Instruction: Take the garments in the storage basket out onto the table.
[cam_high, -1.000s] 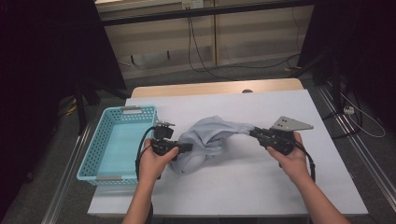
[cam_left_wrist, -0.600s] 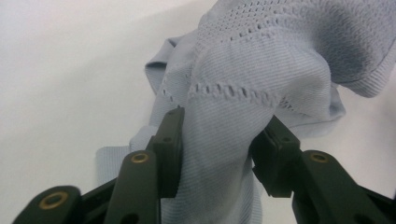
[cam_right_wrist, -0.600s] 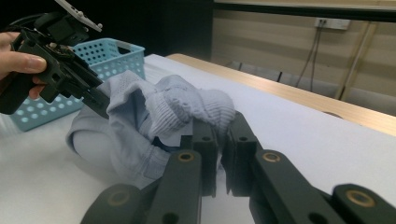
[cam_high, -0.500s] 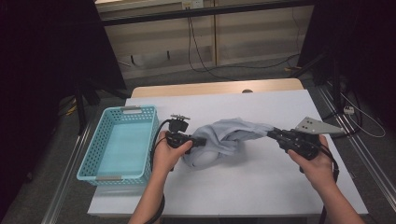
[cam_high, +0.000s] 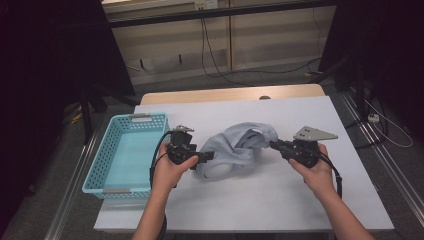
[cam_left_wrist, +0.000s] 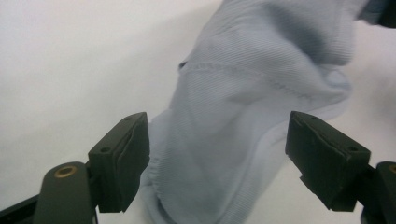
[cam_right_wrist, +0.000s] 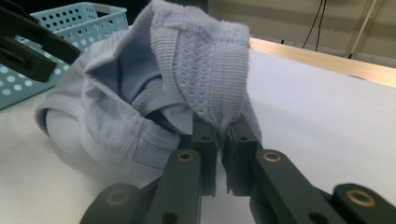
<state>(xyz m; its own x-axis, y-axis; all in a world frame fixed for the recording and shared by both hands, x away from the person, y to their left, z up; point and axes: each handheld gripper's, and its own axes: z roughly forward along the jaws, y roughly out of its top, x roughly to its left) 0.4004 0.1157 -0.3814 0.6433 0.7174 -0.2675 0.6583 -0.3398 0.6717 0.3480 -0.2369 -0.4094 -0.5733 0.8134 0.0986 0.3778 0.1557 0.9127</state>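
A pale blue knitted garment lies bunched in the middle of the white table. My right gripper is shut on a ribbed edge of it, and the right gripper view shows the fabric rising out of the closed jaws. My left gripper sits at the garment's left end. Its jaws have just been opening and now stand wide. The cloth lies between them, and neither pad presses on it.
A light blue perforated basket stands at the table's left side, close to my left hand; it appears again behind the garment. A wooden strip runs along the table's far edge. Cables lie on the floor beyond.
The left jaws have opened and let go of the garment. The right gripper pulled the cloth out to the right, then came back left. The garment has slackened into a heap.
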